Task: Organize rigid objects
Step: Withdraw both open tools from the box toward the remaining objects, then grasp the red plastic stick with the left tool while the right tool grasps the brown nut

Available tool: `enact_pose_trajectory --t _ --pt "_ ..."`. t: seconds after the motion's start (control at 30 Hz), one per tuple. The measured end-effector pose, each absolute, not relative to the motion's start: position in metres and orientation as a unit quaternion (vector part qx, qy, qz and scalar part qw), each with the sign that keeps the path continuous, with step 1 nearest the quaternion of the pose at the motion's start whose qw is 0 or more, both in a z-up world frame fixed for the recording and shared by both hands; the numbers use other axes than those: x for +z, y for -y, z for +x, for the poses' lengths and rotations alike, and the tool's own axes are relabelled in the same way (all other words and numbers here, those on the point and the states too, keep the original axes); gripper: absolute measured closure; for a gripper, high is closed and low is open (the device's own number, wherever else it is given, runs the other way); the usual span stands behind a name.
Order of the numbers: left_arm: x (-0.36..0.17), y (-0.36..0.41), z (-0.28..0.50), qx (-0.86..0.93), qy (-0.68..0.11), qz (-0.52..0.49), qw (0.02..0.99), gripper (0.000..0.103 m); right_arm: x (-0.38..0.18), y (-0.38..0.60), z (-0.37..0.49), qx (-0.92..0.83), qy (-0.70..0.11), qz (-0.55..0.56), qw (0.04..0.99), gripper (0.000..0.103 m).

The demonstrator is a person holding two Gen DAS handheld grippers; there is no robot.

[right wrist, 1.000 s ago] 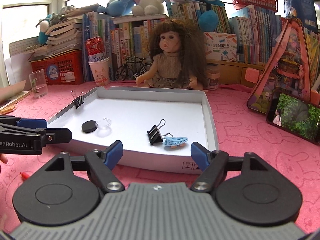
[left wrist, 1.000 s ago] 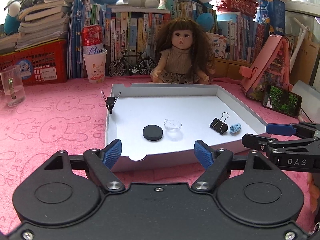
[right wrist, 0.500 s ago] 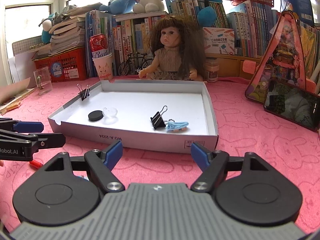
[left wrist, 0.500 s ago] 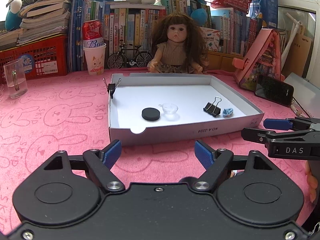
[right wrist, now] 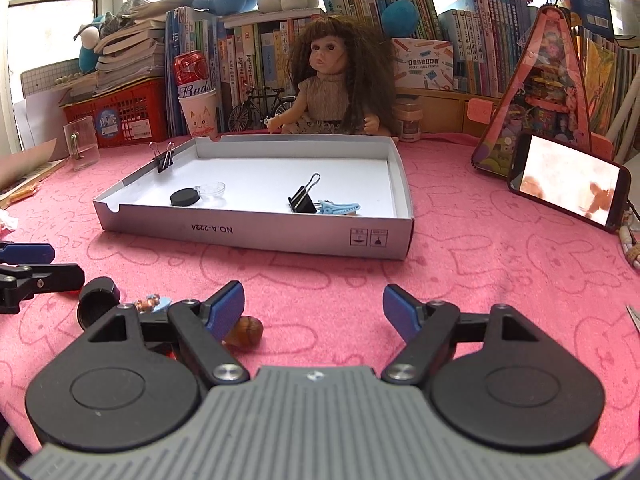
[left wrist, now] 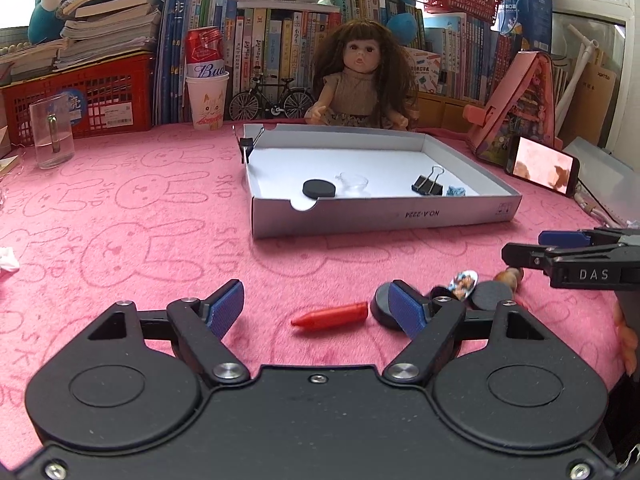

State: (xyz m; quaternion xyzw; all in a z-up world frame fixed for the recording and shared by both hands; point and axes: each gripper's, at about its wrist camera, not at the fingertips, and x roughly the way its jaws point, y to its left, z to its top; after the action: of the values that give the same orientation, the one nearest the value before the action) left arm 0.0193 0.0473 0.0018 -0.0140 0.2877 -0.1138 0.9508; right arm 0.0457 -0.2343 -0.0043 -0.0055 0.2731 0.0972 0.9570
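The white box (left wrist: 380,216) sits mid-table on the pink cloth (left wrist: 120,208), and part of the sorting looks done: inside it lie a black disc (left wrist: 319,189), a clear little dish (left wrist: 354,181), a black binder clip (right wrist: 303,200) and a blue clip (right wrist: 340,208) touching it, with another binder clip (right wrist: 162,160) pinched onto the far left wall. What is left, by my reckoning, is the loose cluster on the cloth nearer the grippers: a red crayon (left wrist: 332,315), a black puck (left wrist: 382,312), a second dark disc (left wrist: 492,294), a small picture badge (left wrist: 464,281) and a brownish shell-like piece (right wrist: 246,330). The left gripper (left wrist: 316,308) hangs low over this cluster with its jaws closing, the crayon lying on the cloth between them but not yet pressed by either pad; the puck is just behind its right finger. The right gripper (right wrist: 314,310) stands wide apart with nothing between its fingers, the brown piece tucked just behind its left one. Hard to read: the badge and a dark item by it are half covered by gripper parts, the brown piece's nature is unclear, and each gripper body blocks the near cloth, so more items may lie there unseen.
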Motion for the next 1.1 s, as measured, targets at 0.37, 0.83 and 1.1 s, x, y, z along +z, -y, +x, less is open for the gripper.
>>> enact_pose_trajectory --t 0.37,0.83,1.1 --pt "-0.004 -0.043 0.003 -0.106 -0.289 -0.011 0.951 0.034 -0.009 0.224 0.034 0.113 -0.267 -0.028 0.957 0.016" --pt "-0.004 -0.030 0.009 -0.100 -0.283 -0.029 0.953 0.045 -0.012 0.220 0.029 0.124 -0.273 -0.042 0.953 0.016" --pt "-0.006 -0.022 0.003 -0.085 -0.275 -0.035 0.957 0.054 -0.015 0.219 0.021 0.129 -0.269 -0.043 0.953 0.016"
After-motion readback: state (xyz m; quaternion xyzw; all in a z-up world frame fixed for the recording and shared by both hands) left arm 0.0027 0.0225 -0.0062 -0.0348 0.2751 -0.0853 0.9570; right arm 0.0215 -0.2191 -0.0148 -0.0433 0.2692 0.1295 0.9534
